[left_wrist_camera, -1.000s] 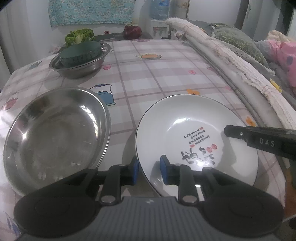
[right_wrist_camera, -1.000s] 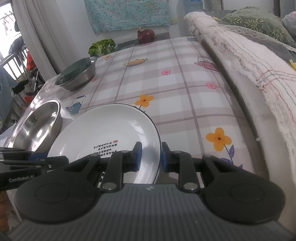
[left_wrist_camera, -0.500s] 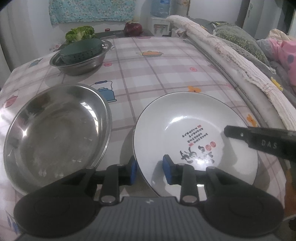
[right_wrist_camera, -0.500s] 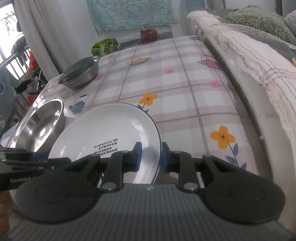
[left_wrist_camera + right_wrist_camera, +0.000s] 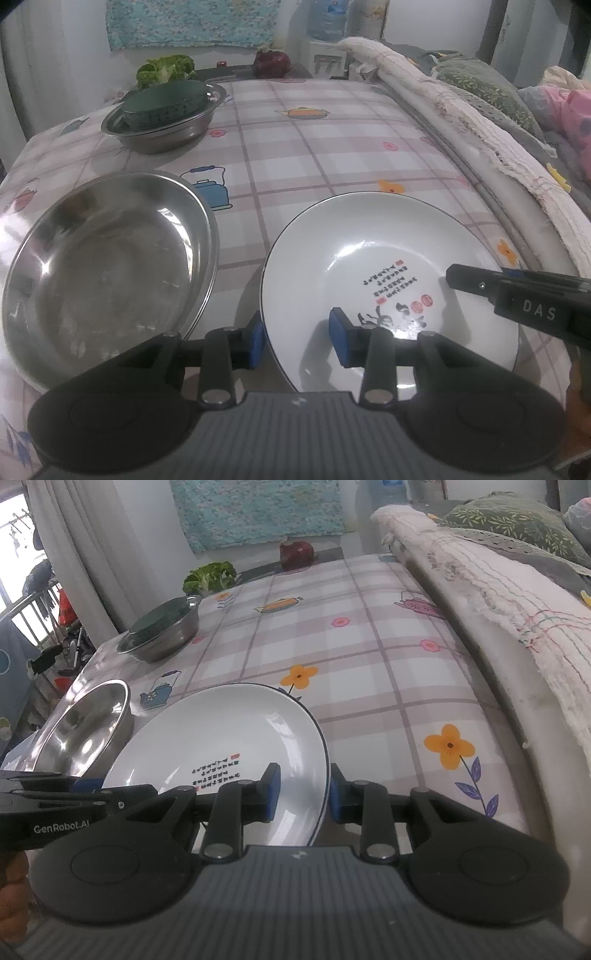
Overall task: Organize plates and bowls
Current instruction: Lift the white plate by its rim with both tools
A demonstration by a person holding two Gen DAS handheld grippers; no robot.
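A white plate (image 5: pixel 384 258) with black calligraphy lies on the checked tablecloth (image 5: pixel 332 147). My left gripper (image 5: pixel 297 343) straddles its near left rim. Its jaws are opening, and the blue pads (image 5: pixel 339 341) stand off the rim. My right gripper (image 5: pixel 303 795) straddles the plate (image 5: pixel 229 738) at its right rim. It is opening too, with a gap at the inner pad (image 5: pixel 271 794). Each gripper shows in the other's view: the right gripper (image 5: pixel 517 291) and the left gripper (image 5: pixel 74 801). An empty steel bowl (image 5: pixel 103 266) sits just left of the plate.
A steel basin holding a green colander (image 5: pixel 162 110) stands at the far left of the table. Broccoli (image 5: pixel 164 70) and a dark red vegetable (image 5: pixel 271 62) lie at the back edge. A towel-draped couch (image 5: pixel 498 140) runs along the right side.
Both pairs of jaws have spread apart from the plate's rim. The plate has shifted slightly and the hands have hardly moved.
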